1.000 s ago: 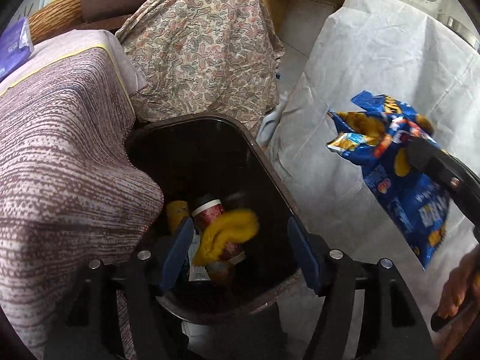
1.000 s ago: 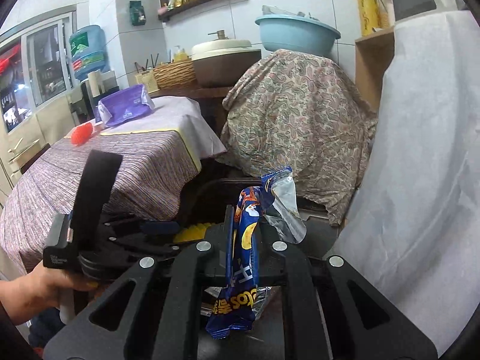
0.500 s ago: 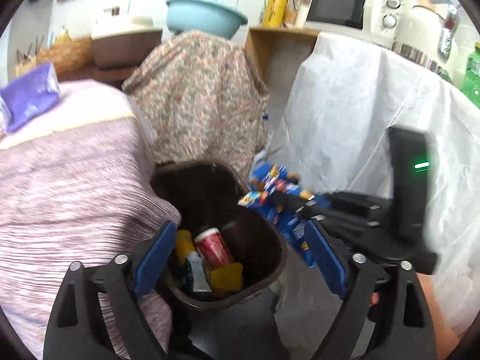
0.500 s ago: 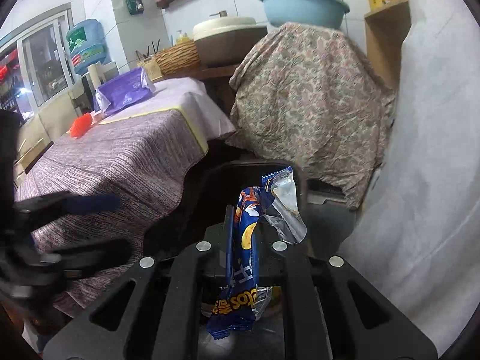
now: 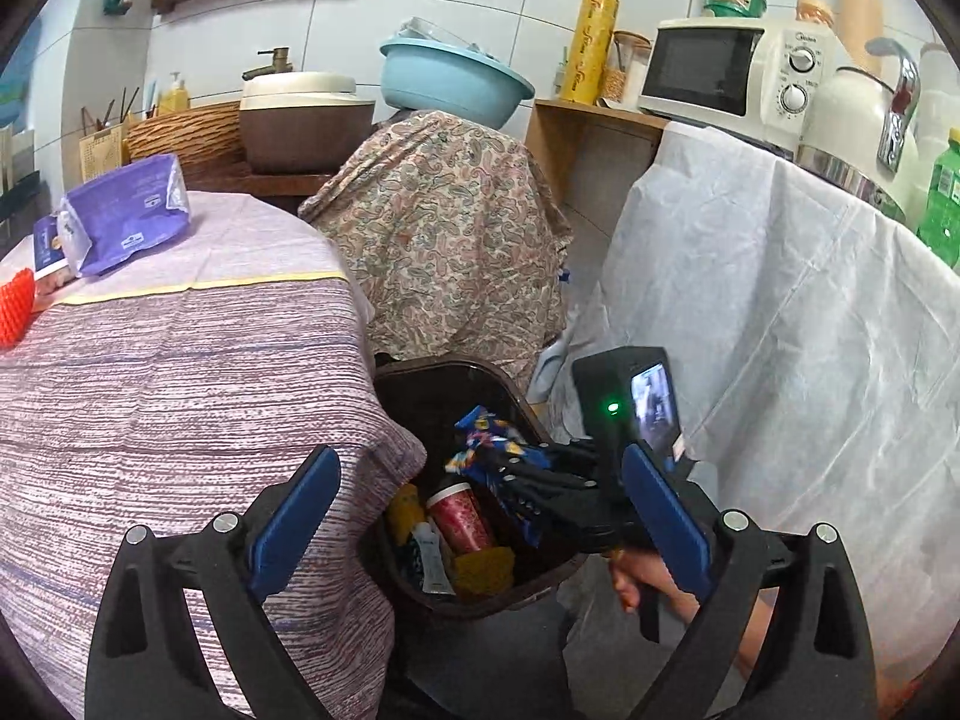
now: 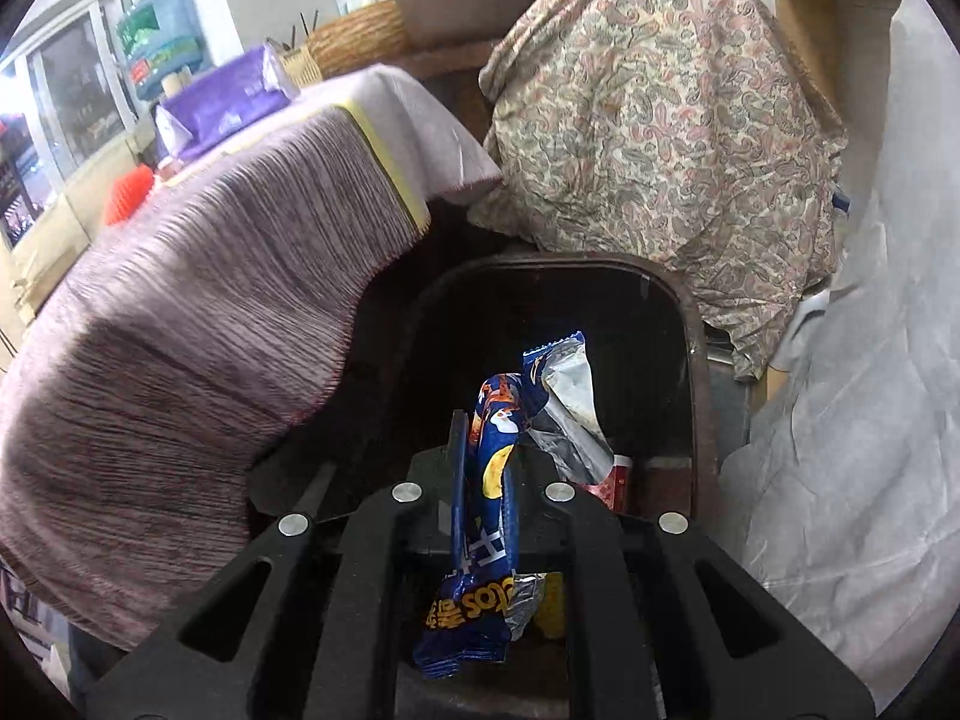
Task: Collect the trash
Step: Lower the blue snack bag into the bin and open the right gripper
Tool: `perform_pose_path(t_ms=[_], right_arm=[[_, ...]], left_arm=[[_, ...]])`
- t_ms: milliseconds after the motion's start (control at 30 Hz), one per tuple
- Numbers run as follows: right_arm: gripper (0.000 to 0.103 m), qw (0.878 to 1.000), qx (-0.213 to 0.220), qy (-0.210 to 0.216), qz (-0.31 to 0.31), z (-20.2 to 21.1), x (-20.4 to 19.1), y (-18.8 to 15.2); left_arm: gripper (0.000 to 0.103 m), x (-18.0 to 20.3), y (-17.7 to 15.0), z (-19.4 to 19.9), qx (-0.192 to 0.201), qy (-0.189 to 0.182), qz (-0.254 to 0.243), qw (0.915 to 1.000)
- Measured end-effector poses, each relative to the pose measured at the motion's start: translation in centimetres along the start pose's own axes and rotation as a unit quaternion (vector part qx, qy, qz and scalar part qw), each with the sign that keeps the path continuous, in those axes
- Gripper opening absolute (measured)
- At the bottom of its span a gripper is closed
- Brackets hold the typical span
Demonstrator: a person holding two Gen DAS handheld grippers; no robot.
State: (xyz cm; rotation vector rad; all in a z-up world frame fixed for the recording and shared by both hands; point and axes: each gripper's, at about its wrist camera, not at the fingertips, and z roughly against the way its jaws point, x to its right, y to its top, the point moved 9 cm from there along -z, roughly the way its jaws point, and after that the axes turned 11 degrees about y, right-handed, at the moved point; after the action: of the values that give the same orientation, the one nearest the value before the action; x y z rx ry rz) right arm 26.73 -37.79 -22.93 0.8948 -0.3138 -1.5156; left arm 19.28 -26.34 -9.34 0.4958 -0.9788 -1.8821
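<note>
My right gripper [image 6: 486,462] is shut on a blue chip bag [image 6: 489,498] and holds it over the open dark brown bin [image 6: 696,324]. In the left wrist view the right gripper [image 5: 540,480] reaches over the bin [image 5: 516,591] with the bag [image 5: 486,438] at its mouth. The bin holds a red cup [image 5: 459,516], a yellow item [image 5: 483,570] and other trash. My left gripper [image 5: 480,516] is open and empty, raised above and in front of the bin.
A table under a striped purple cloth [image 5: 156,384] stands left of the bin, with a purple pack [image 5: 129,213] and a red object [image 5: 15,306]. A paisley-covered object [image 5: 444,234] is behind, a white-draped counter [image 5: 780,330] right.
My left gripper has pulled up and back from the bin after the yellow item dropped in. My right gripper has brought the chip bag leftward over the bin mouth.
</note>
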Motion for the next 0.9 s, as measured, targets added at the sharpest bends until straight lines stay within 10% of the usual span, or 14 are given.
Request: perform_pose_path(t_ms=[133,533,900], right_arm=[[0.076,1.000,0.006,-0.019,-0.008,-0.2,0.5,-0.4],[0.085,0.999,0.018,-0.037,-0.010,2.0,-0.7,-0.9],[0.097,0.995,0.088,-0.016,0.032,6.3,-7.2,5.7]], left_arm=[[0.094,-0.5,0.1,0.3,0.002,0.002,0.007,1.0000],[0.096,-5.0,0.9,1.6,0.011,0.037,0.033,0.9987],[0.097,-13.5,1.8,4.4,0.025,0.114,0.065,0.9911]])
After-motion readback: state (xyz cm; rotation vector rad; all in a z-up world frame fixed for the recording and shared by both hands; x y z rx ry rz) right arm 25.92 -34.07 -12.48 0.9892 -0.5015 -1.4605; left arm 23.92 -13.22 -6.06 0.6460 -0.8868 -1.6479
